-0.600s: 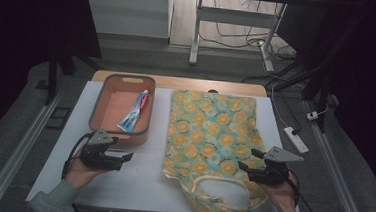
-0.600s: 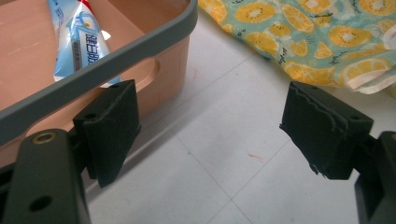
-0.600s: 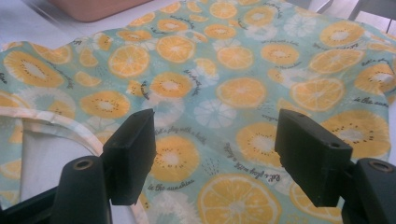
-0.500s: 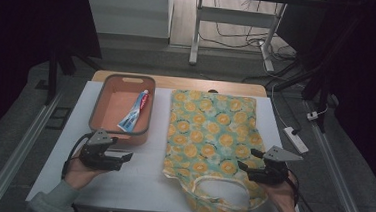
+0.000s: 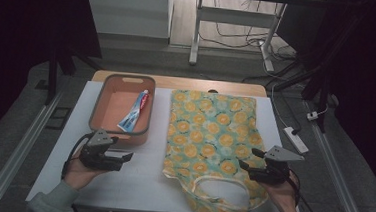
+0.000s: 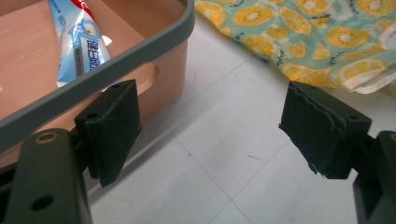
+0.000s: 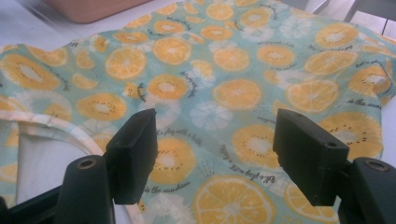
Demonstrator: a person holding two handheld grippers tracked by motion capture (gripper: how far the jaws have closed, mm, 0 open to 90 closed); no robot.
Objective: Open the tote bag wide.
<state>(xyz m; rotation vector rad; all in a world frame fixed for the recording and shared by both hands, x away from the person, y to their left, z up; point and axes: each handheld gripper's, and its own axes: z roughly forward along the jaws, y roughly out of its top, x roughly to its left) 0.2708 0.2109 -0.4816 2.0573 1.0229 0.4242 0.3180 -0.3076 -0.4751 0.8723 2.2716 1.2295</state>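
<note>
Now | both jaws apart, nothing held | right hand-held gripper [image 5: 252, 166] over fruit-print bag [image 5: 214, 133] | top layer by handle opening [image 5: 220, 188] should be pinched alone | left hand-held gripper [image 5: 122, 157] kept near toothpaste [image 5: 134, 113]

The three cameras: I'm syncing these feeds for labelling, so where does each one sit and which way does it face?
High view: above the person's side, looking forward and down on the table; both hands, left gripper and right gripper show.
Left gripper view: rides the left gripper, facing the tray; its open jaws show.
Right gripper view: rides the right gripper, over the fruit-print bag; its open jaws show.
Shared: the toothpaste appears in the high and left gripper views.
</note>
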